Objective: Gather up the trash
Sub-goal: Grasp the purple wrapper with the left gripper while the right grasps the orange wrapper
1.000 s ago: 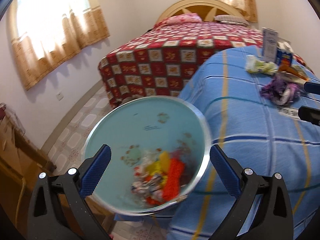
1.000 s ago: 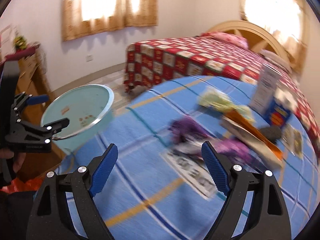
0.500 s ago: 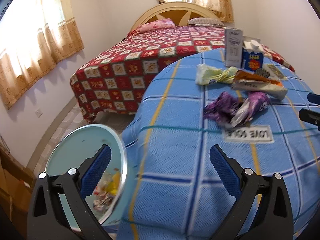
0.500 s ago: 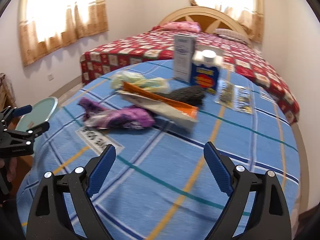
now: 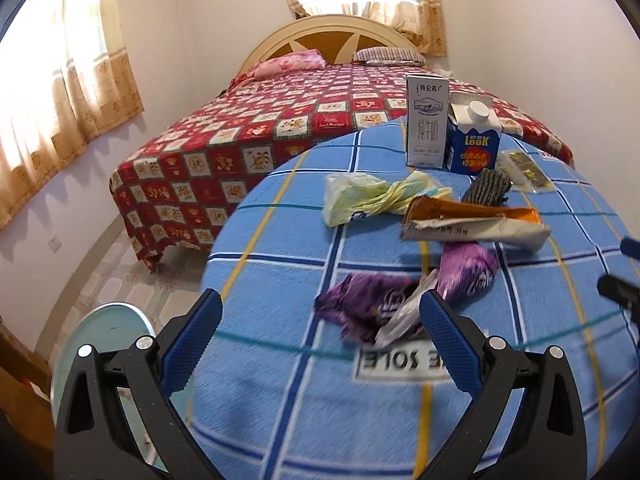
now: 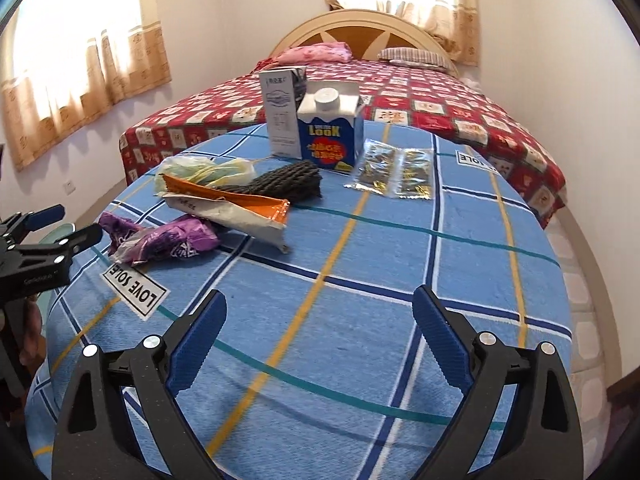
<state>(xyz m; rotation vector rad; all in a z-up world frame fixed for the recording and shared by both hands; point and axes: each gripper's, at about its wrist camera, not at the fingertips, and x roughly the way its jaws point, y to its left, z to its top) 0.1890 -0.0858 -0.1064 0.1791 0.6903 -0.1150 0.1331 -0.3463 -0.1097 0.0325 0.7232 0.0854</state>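
Gaping empty, both ribbed grippers (image 5: 320,332) (image 6: 318,330) hover above crinkled purple wrappers (image 5: 404,300).

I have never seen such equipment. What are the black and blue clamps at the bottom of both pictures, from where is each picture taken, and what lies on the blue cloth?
The clamps are two hand-held grippers; a person holds one in each hand, and each carries a camera looking along its fingers. One picture comes from the left gripper, the other from the right gripper. Both are open and hold nothing; the right one's jaws have just been opening.

On the blue checked cloth lies trash: a purple wrapper, an orange and white packet, a yellow-green plastic bag, a dark woven bundle, two foil sachets, and two upright cartons. The bin stands low on the left.
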